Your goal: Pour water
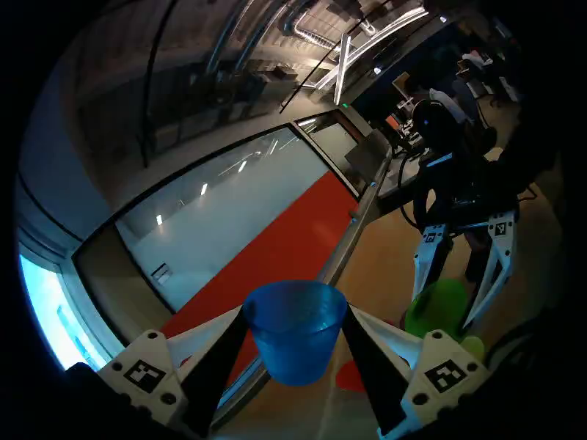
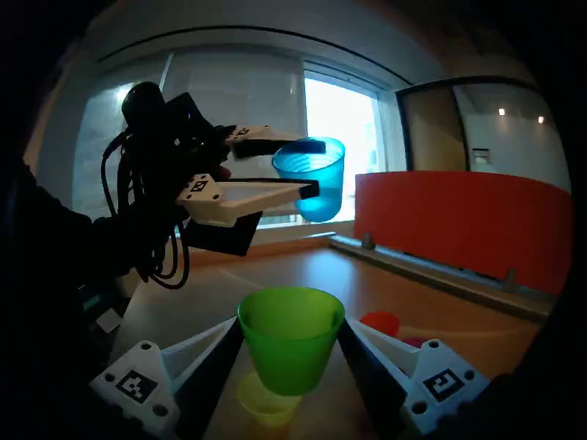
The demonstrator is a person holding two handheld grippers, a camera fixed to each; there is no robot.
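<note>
My left gripper (image 1: 295, 334) is shut on a translucent blue cup (image 1: 295, 339), held tilted in the air. In the right gripper view that blue cup (image 2: 311, 176) hangs high above the table between the left gripper's white fingers (image 2: 257, 196). My right gripper (image 2: 290, 345) is shut on a green cup (image 2: 291, 337), held upright just above the wooden table (image 2: 411, 301). In the left gripper view the green cup (image 1: 438, 306) sits lower right between the right gripper's fingers (image 1: 428, 257). No water is visible.
A small yellow cup (image 2: 268, 400) stands on the table under the green cup, and a red cup (image 2: 380, 323) stands to its right. An orange partition (image 2: 462, 220) with a metal rail borders the table's far side. Bright windows lie behind.
</note>
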